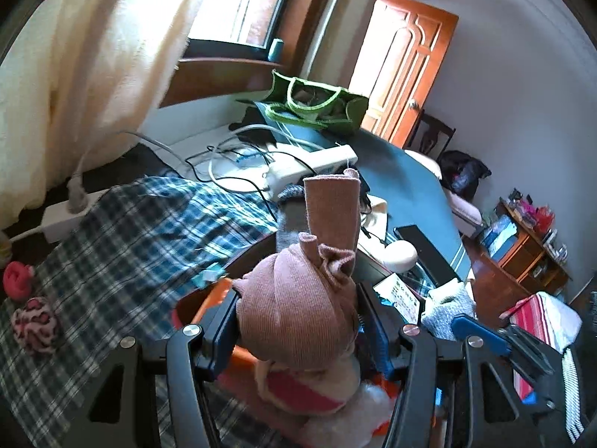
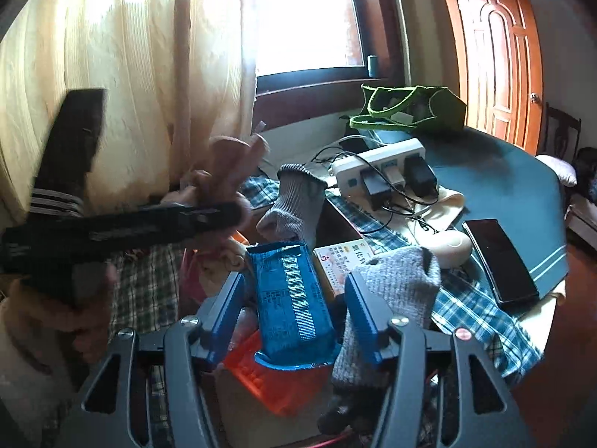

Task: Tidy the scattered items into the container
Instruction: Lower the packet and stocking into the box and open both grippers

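Note:
My left gripper (image 1: 298, 317) is shut on a rolled dusty-pink sock bundle (image 1: 298, 313) and holds it just above the orange basket (image 1: 220, 295), which holds pink-and-white cloth. A grey sock (image 1: 289, 224) stands behind it. The right wrist view shows my right gripper (image 2: 294, 291) open above the same orange basket (image 2: 248, 362), with a blue foil packet (image 2: 291, 298) lying between its fingers. A grey sock (image 2: 403, 287) drapes over the right finger. The left gripper with the pink bundle (image 2: 224, 171) shows blurred at left.
Plaid cloth (image 1: 130, 231) covers the table. On it lie a leopard-print ball (image 1: 35, 324), a red item (image 1: 16, 274), a white power strip (image 2: 380, 164) with cables, a black phone (image 2: 500, 261), a medicine box (image 2: 343, 261), a green felt bag (image 2: 406, 108).

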Demonstrator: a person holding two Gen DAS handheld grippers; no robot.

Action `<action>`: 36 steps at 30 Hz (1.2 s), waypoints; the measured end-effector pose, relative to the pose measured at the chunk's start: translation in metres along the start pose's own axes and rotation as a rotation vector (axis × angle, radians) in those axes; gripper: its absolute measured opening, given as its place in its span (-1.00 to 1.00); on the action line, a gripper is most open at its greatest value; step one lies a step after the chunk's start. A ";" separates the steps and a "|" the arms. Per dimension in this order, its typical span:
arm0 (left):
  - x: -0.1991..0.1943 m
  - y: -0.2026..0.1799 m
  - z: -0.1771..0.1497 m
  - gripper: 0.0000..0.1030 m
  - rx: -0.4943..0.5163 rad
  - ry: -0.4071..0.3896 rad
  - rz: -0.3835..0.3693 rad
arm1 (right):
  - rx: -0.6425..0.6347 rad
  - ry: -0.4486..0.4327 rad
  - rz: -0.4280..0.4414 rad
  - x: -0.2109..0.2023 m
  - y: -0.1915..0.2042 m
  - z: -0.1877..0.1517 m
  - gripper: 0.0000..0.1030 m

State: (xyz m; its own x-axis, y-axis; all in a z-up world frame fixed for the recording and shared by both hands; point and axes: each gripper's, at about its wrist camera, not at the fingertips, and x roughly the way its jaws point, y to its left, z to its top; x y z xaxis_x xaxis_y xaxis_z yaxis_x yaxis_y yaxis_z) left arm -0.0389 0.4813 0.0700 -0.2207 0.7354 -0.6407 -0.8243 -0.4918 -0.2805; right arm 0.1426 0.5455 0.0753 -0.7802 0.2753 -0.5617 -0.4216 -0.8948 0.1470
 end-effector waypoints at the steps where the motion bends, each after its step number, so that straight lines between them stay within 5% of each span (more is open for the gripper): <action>1: 0.003 -0.002 0.000 0.19 0.007 0.001 0.010 | 0.008 -0.008 0.003 -0.002 -0.002 0.000 0.17; 11: 0.003 0.004 -0.002 0.29 -0.018 0.002 0.025 | 0.038 -0.024 0.018 -0.004 -0.006 -0.001 0.19; 30: -0.032 0.010 0.009 0.29 -0.075 -0.119 -0.002 | 0.064 -0.030 0.027 -0.007 -0.002 -0.003 0.19; 36: -0.009 -0.007 0.010 0.28 0.002 -0.100 0.037 | 0.071 -0.022 0.035 -0.005 -0.005 -0.004 0.19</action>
State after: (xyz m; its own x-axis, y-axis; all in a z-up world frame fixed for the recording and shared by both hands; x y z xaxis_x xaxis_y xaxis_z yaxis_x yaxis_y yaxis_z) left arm -0.0363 0.4824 0.0849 -0.3022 0.7598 -0.5757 -0.8157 -0.5186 -0.2563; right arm 0.1499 0.5471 0.0739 -0.8049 0.2526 -0.5369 -0.4246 -0.8773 0.2238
